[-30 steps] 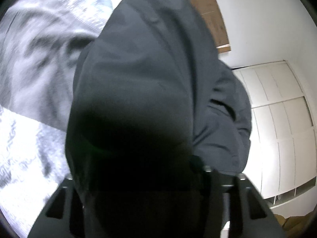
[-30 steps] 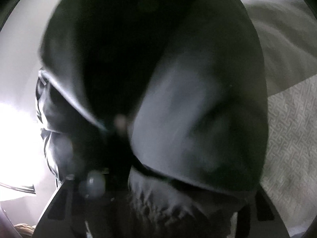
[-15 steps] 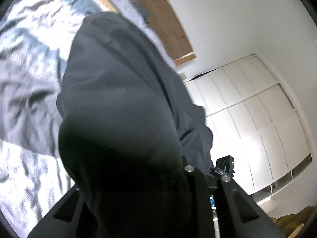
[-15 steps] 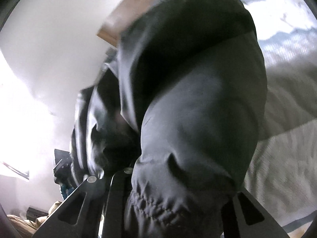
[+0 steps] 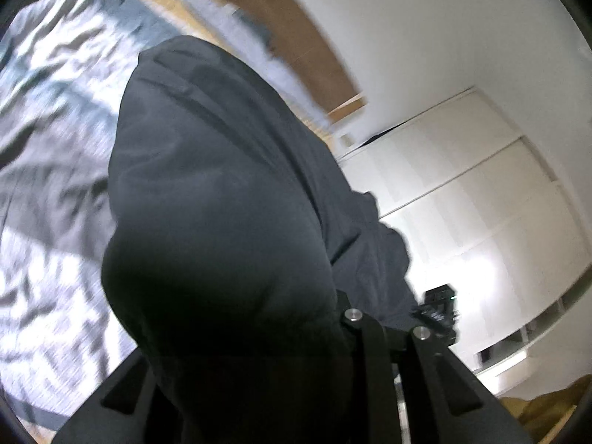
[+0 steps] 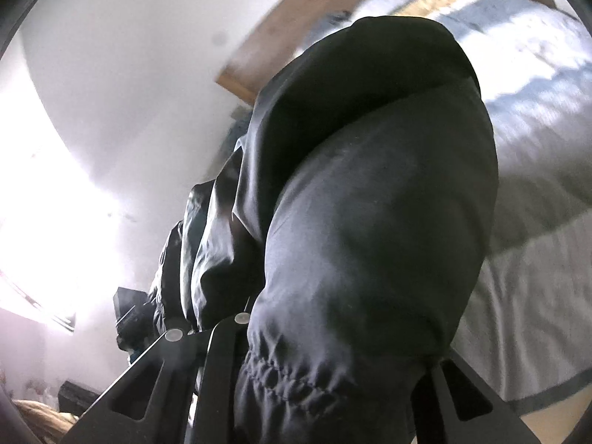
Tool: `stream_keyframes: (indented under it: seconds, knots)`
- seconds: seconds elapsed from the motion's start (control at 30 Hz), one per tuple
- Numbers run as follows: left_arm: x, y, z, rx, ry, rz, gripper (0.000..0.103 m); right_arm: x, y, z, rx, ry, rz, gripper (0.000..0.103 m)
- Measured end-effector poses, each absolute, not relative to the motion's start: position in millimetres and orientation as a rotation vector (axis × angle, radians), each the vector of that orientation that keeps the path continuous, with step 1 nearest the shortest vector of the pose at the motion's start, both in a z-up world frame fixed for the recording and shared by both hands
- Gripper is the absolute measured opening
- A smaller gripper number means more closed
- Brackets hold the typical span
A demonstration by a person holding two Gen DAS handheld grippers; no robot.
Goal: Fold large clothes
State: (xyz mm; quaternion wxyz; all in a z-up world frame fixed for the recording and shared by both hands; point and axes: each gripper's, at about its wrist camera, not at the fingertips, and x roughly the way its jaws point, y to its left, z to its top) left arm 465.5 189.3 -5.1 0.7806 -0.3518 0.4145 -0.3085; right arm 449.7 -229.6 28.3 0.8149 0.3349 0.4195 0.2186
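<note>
Now, at this moment:
Garment: 1 dark jacket [image 5: 222, 222], lifted above the bed [image 5: 48, 170] and draped over both my grippers.
Left gripper [image 5: 384, 318]: jaws nearly shut after closing, fabric bunched across them; I judge a fold is pinched, though the pads are hidden.
Right gripper [image 6: 333, 333]: jaws buried under the jacket [image 6: 370, 240]; its gathered cuff edge sits between them, yet I cannot tell how far they are closed.
Handling: soft, limp, smooth shell cloth, probably slippery; bulky more than heavy, and it will sag between 2 holds.
Where to hold: seams, hem or the elastic cuff, not slick single-layer panels.
Behind the bed: wooden headboard [image 5: 296, 48]; white wardrobe [image 5: 481, 199] beside it.
</note>
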Motion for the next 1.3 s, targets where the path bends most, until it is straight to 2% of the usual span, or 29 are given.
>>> stream_keyframes:
  seconds: [0.1, 0.23, 0.4, 0.6, 0.8, 0.87, 0.97, 1.1, 1.17, 1.3]
  knots:
    - [466.3, 185.9, -49.4, -0.717, 0.984, -0.584, 0.02, 453.7, -221.2, -1.6, 0.7, 0.963, 0.398, 0.019]
    - [466.5, 206.2, -73.6, -0.744, 0.986, -0.546, 0.02, 459.1, -231.9, -25.4, 0.737, 0.974, 0.337, 0.019]
    - [453.5, 202.2, -73.4, -0.653, 0.939, -0.562, 0.025, 455.1, -208.0, -25.5, 0.687, 0.95, 0.365, 0.023]
    - [455.1, 199.2, -83.3, -0.601, 0.868, -0.583, 0.032, 452.3, -229.5, -48.3, 0.676, 0.916, 0.367, 0.033]
    - [445.4, 204.0, -96.8, -0.562, 0.836, -0.579, 0.05, 456.4, -242.3, -67.0, 0.693, 0.886, 0.329, 0.056]
    - [443.5, 207.6, -96.9, -0.564, 0.826, -0.581, 0.054, 455.2, -253.1, -76.5, 0.728, 0.868, 0.315, 0.069]
    - [436.6, 216.8, -99.5, -0.576, 0.801, -0.587, 0.055, 452.3, -266.8, -89.0, 0.757, 0.854, 0.296, 0.081]
    - [428.3, 228.3, -94.9, -0.584, 0.758, -0.581, 0.055, 433.8, -304.2, -94.7, 0.791, 0.805, 0.284, 0.092]
    - [423.0, 235.5, -92.5, -0.604, 0.739, -0.58, 0.055, 429.0, -314.4, -94.6, 0.789, 0.774, 0.276, 0.103]
    - [408.3, 249.7, -83.8, -0.629, 0.687, -0.547, 0.055, 417.6, -332.9, -88.7, 0.769, 0.722, 0.26, 0.103]
